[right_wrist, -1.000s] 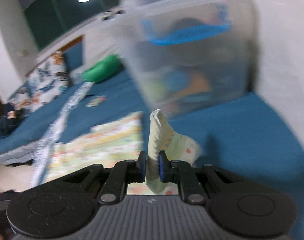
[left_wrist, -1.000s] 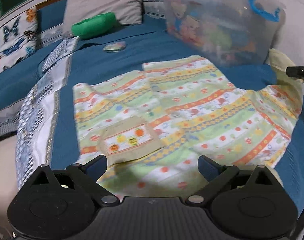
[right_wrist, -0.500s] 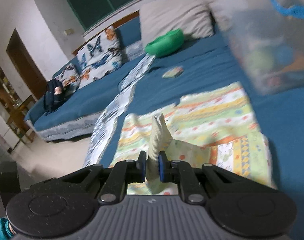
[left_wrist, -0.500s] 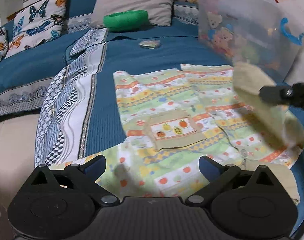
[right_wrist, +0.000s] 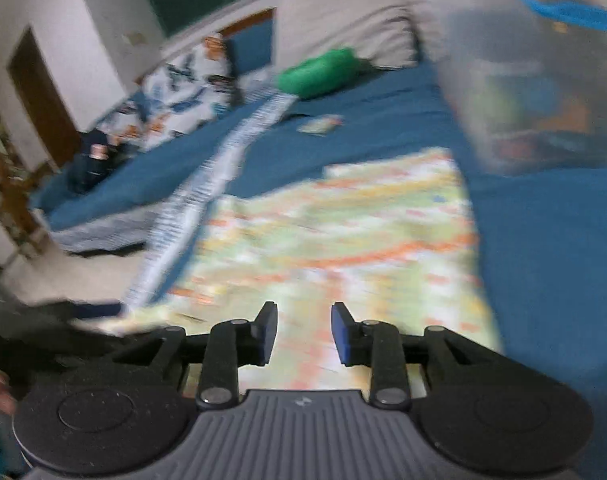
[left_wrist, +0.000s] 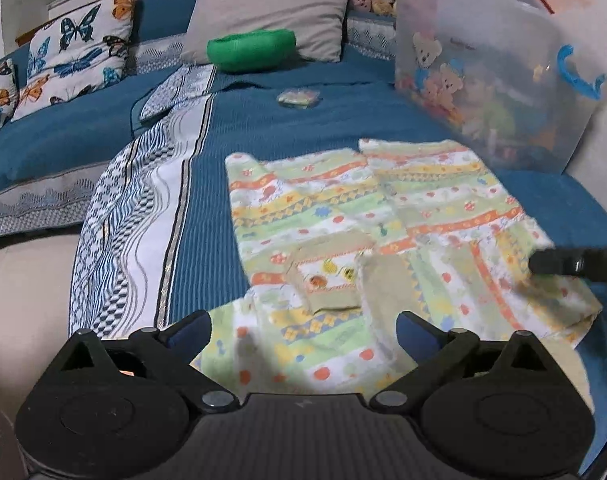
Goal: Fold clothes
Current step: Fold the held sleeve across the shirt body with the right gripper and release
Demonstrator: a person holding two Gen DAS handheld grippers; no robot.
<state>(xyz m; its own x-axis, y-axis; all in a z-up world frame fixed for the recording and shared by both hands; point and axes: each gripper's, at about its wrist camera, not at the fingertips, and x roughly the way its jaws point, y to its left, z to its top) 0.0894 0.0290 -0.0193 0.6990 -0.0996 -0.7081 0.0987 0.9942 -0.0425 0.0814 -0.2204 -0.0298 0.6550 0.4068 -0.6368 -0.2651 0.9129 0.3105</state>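
A small striped child's shirt (left_wrist: 367, 216) in green, orange and yellow lies spread on the blue bedspread (left_wrist: 287, 128). Its right sleeve (left_wrist: 387, 280) is folded in over the chest pocket (left_wrist: 327, 276). My left gripper (left_wrist: 303, 332) is open and empty, hovering over the shirt's near hem. My right gripper (right_wrist: 303, 332) is open and empty just above the shirt (right_wrist: 343, 236); that view is blurred. The right gripper's tip shows in the left wrist view (left_wrist: 575, 264) over the shirt's right side.
A clear plastic bin (left_wrist: 495, 80) of toys stands at the back right, close to the shirt. A green cushion (left_wrist: 251, 48), grey pillow (left_wrist: 267, 8), butterfly pillows (left_wrist: 71, 64) and a small packet (left_wrist: 299, 98) lie further back. A patterned white band (left_wrist: 143, 216) runs down the left.
My right gripper carried the sleeve across the shirt to the left, opened and let it go. The sleeve now lies folded over the front. My left gripper stayed open.
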